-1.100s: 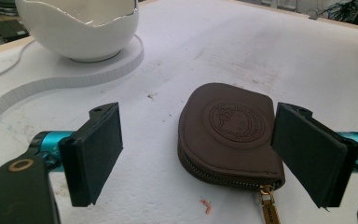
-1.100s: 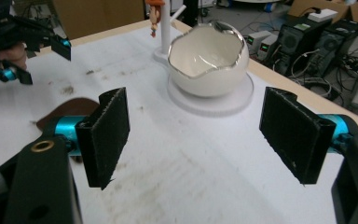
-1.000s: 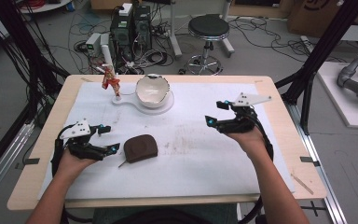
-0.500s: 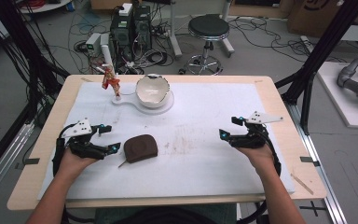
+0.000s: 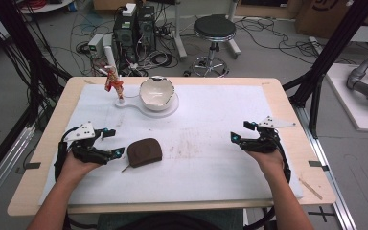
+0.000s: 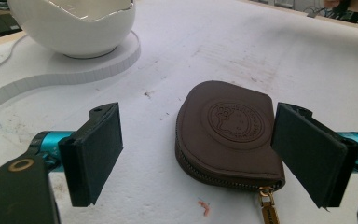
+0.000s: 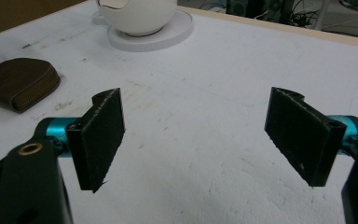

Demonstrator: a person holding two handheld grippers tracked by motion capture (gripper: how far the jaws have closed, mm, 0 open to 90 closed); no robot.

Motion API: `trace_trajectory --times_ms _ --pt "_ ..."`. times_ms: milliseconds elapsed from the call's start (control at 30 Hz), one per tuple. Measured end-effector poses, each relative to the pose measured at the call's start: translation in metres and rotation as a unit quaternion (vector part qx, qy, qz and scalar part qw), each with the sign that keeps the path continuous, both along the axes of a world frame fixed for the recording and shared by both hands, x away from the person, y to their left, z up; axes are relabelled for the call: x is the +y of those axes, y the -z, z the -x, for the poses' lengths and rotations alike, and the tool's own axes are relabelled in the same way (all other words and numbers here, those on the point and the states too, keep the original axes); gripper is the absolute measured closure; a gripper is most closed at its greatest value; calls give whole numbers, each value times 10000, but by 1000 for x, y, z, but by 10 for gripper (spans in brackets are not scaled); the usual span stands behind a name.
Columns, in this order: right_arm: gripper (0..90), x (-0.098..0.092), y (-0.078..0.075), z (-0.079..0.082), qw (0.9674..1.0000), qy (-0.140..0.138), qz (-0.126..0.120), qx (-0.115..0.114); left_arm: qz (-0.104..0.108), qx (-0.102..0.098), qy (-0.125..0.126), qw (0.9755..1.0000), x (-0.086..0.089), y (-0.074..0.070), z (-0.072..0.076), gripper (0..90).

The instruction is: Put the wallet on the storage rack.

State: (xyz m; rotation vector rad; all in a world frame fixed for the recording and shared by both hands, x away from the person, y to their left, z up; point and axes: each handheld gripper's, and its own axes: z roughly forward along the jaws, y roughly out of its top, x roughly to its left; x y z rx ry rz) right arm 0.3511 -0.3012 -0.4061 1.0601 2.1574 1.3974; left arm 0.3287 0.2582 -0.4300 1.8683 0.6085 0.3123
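Pulling back toward the near right edge, right gripper (image 5: 249,137) with jaws spread, empty. Left gripper (image 5: 109,143) sitting wide open just beside the brown zip pouch (image 5: 144,152), probably lining up a grab.

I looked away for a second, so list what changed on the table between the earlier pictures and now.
The right gripper has pulled back toward the person and out toward the table's right edge, open and empty. The left gripper eased slightly closer to the brown pouch, jaws open. The pouch, the white bowl and its stand stayed put.
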Motion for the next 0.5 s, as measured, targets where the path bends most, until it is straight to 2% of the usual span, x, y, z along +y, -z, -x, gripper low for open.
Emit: trace_trajectory --times_ms 100,200,500 --pt "202 1 -1 1 10000 -44 25 -69 26 23 42 10000 0 1 0 165" --pt "202 0 0 -1 10000 -6 1 -12 5 51 36 10000 1 2 0 165" --pt "202 1 2 -3 10000 -63 63 -3 -160 103 171 9997 -2 2 10 164"
